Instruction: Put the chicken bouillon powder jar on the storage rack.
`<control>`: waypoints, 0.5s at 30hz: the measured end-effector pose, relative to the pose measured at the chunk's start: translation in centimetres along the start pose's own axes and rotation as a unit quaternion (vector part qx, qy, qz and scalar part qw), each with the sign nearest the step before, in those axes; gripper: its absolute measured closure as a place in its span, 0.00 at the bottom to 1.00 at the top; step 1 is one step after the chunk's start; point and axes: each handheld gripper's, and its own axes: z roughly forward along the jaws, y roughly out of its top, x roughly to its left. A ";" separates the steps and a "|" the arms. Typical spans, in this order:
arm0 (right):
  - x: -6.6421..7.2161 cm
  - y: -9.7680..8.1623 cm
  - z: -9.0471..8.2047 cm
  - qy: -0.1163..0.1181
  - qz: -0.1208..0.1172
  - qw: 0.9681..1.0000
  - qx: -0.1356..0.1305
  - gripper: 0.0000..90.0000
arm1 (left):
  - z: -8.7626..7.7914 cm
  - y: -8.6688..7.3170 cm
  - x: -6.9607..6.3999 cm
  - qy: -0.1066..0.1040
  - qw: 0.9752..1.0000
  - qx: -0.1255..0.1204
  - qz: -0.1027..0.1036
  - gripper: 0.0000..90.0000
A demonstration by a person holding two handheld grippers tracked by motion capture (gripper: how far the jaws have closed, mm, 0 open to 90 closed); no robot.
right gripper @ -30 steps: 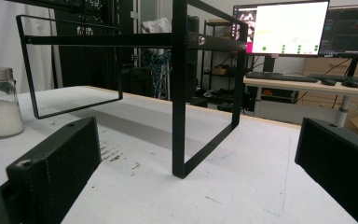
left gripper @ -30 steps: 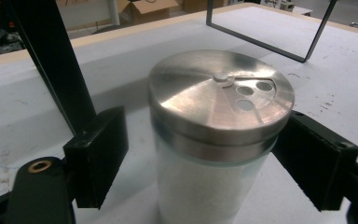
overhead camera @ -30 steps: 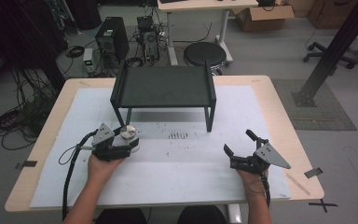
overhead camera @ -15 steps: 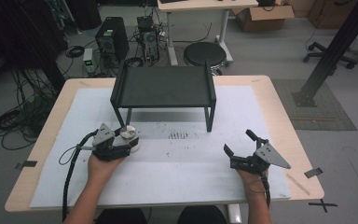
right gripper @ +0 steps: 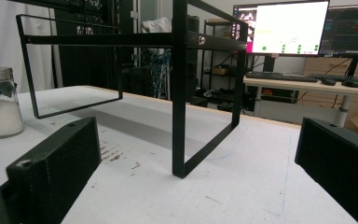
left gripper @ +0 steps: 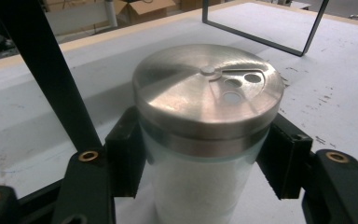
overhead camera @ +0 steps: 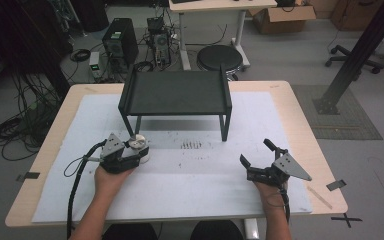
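Now clamped: left gripper [left gripper: 205,186] grasping the glass shaker [left gripper: 200,186] just under its steel lid [left gripper: 207,93], jaws having just been closing, one pad pressed to each side of the glass, white grains showing inside. Stood upright on the white mat [overhead camera: 195,170] of the bench [overhead camera: 300,115], long axis vertical, dead centre between those jaws and straight ahead of them. Seen from above beside the near-left leg of the black wire rack [overhead camera: 175,95], close to it, whether touching or not impossible to tell; left gripper [overhead camera: 130,155] wrapped round the shaker [overhead camera: 139,145] there. Further out, right gripper [overhead camera: 260,160] resting low at the near-right of the mat, jaws spread wide with nothing between them, well apart from the shaker and aimed toward the rack's near-right leg. From that side, shaker [right gripper: 0,107] standing far off at the left edge. Left hand plainly the nearer. Judged: any lift best begun straight up along the shaker's axis, clear of the leg alongside, the rack's shelf overhanging close by.
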 end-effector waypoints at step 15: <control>0.0 0.0 0.0 0.000 0.000 1.000 -0.001 0.00 | -0.3 0.1 -0.2 0.001 1.000 0.002 0.008 0.48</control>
